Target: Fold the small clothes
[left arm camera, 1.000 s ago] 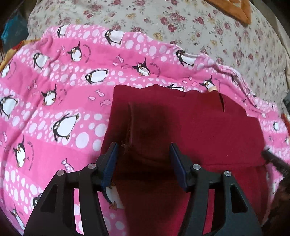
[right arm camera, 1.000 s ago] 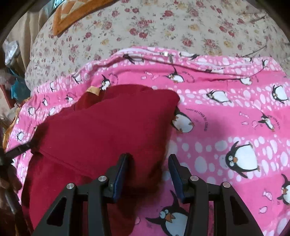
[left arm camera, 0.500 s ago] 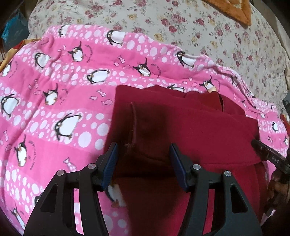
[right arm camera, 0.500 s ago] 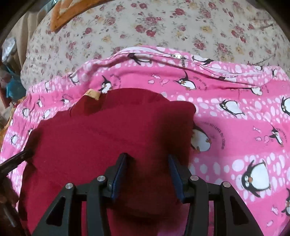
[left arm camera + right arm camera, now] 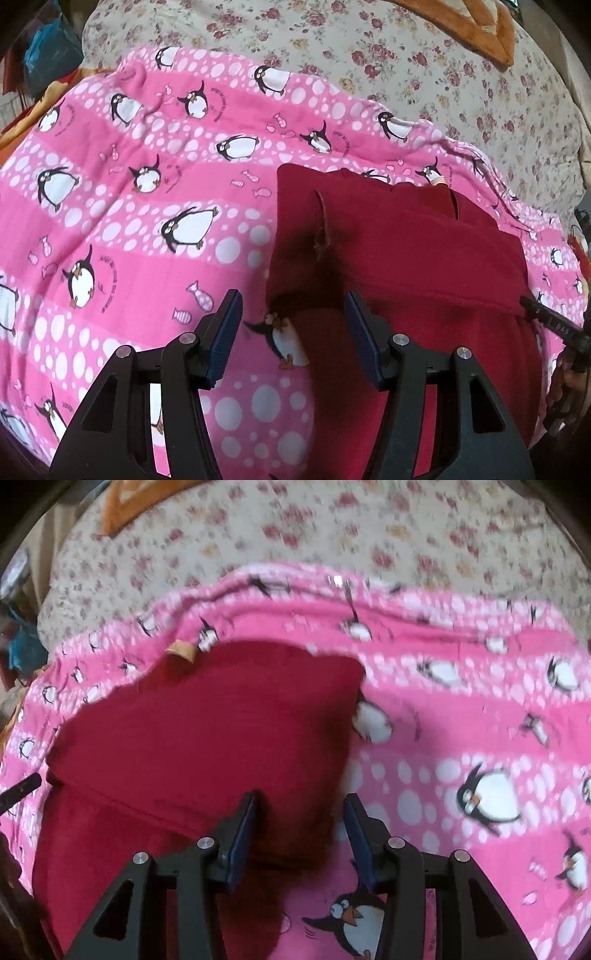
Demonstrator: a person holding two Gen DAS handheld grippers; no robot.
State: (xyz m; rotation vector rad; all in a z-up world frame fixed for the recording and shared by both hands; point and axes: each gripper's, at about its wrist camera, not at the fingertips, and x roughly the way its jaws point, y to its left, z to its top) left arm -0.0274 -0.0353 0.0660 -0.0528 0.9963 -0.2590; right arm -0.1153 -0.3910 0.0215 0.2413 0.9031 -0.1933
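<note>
My left gripper (image 5: 293, 310) hangs with its fingers spread over the near left corner of the red garment (image 5: 406, 251) — nothing pinched between them. My right gripper (image 5: 301, 818) hovers at the garment's near right corner, fingers likewise apart, the cloth edge lying under the gap, not gripped. The garment lies folded on the pink penguin blanket (image 5: 129, 229), which covers the floral bedsheet (image 5: 424, 74).

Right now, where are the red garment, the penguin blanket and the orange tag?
red garment (image 5: 424, 258), left wrist view, folded top layer.
penguin blanket (image 5: 129, 229), left wrist view, bare pink area.
orange tag (image 5: 181, 650), right wrist view, tag's middle.
</note>
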